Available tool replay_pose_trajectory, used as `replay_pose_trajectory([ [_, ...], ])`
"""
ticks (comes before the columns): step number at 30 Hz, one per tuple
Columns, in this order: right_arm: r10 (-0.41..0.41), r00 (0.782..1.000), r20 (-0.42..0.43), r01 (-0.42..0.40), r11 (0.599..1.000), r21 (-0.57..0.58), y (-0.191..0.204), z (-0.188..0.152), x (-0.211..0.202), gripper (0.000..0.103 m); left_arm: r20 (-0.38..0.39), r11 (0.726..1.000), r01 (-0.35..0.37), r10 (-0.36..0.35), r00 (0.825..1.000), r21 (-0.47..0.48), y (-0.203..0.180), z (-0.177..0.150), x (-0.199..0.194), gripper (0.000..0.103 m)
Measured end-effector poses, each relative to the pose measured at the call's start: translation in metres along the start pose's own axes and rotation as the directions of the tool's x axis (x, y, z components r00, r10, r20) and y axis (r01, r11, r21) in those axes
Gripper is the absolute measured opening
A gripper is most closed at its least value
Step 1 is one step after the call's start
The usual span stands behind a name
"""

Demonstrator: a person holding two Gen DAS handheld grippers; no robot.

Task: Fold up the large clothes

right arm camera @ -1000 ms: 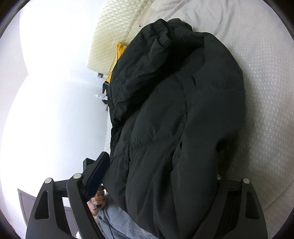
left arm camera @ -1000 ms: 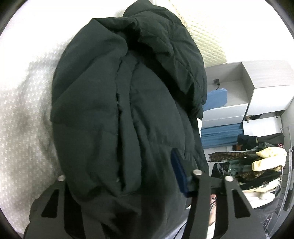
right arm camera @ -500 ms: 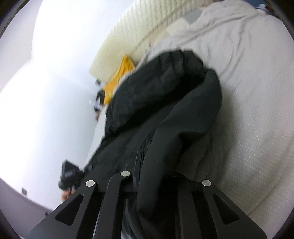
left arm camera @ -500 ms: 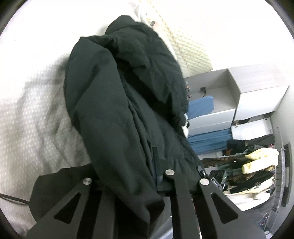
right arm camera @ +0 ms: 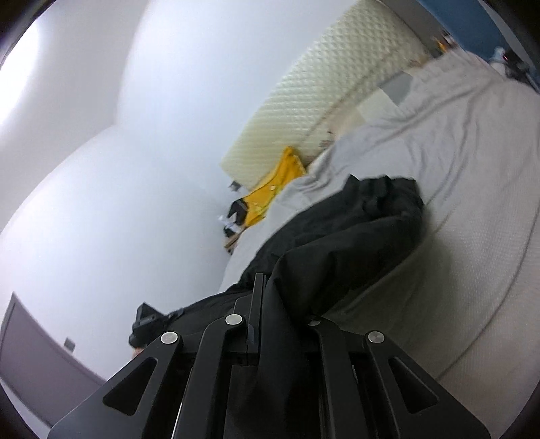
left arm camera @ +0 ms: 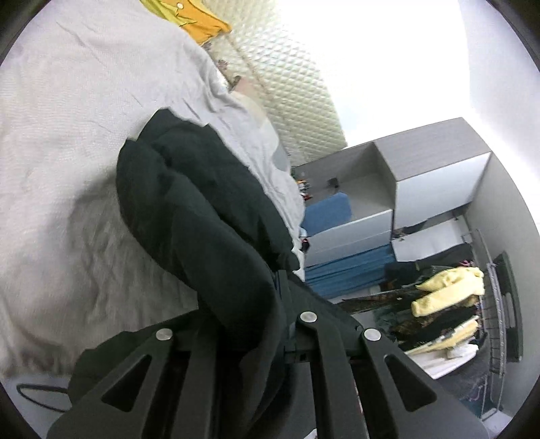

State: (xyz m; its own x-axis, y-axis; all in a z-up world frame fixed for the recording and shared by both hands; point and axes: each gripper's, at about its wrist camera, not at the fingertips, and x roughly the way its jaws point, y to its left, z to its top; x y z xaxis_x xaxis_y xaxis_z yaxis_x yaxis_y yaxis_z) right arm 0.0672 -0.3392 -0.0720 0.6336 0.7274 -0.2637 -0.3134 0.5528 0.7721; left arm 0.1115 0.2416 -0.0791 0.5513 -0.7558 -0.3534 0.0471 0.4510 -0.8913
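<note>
A large black puffer jacket (left arm camera: 202,209) lies along the light grey bed (left arm camera: 67,135), its near end lifted. My left gripper (left arm camera: 270,290) is shut on the jacket's near hem, and the cloth drapes over and hides its fingers. In the right wrist view the same jacket (right arm camera: 354,229) stretches away over the bed (right arm camera: 455,169). There my right gripper (right arm camera: 270,297) is shut on another part of that near hem, with fabric bunched between the jaws. The far end of the jacket rests on the bed.
A yellow garment (left arm camera: 199,20) lies at the bed's head by a quilted cream headboard (left arm camera: 297,87). Grey and white shelves (left arm camera: 422,189) with blue items and a rack of clothes (left arm camera: 445,304) stand to the right. A white wall (right arm camera: 118,169) borders the bed's other side.
Both grippers closed on the jacket's near hem and rose, lifting that end off the bed. The views tipped up, so the headboard and the room now show.
</note>
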Motion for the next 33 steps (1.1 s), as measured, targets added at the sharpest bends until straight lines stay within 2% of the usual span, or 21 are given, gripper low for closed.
replay_pose_trajectory([
  [3, 0.007, 1.000, -0.018, -0.007, 1.000, -0.028, 0.019, -0.018, -0.023, 0.006, -0.005, 1.000, -0.003, 0.003, 1.000, 0.026, -0.008, -0.017, -0.024, 0.006],
  [9, -0.019, 0.997, -0.076, 0.017, 1.000, -0.026, 0.037, -0.058, -0.066, 0.006, -0.077, 0.997, -0.032, 0.038, 0.996, 0.074, -0.015, -0.060, -0.056, 0.005],
  [14, -0.045, 0.994, -0.098, 0.043, 0.999, -0.013, 0.042, -0.073, -0.075, 0.006, -0.084, 0.996, -0.056, 0.063, 0.994, 0.073, -0.016, -0.069, -0.063, 0.005],
  [21, -0.033, 0.996, -0.083, 0.036, 0.999, 0.035, 0.034, -0.045, -0.059, 0.006, -0.060, 0.997, -0.060, 0.064, 0.996, 0.055, -0.011, -0.047, -0.063, 0.004],
  [27, -0.013, 1.000, -0.024, 0.016, 0.991, 0.133, 0.011, 0.002, -0.037, 0.006, -0.030, 0.996, -0.083, 0.084, 0.996, 0.045, -0.015, -0.002, -0.045, 0.004],
  [33, -0.067, 0.998, 0.004, 0.065, 0.970, 0.236, -0.021, 0.053, 0.005, 0.006, -0.034, 0.990, -0.137, 0.137, 0.990, -0.014, -0.011, 0.043, -0.016, 0.005],
])
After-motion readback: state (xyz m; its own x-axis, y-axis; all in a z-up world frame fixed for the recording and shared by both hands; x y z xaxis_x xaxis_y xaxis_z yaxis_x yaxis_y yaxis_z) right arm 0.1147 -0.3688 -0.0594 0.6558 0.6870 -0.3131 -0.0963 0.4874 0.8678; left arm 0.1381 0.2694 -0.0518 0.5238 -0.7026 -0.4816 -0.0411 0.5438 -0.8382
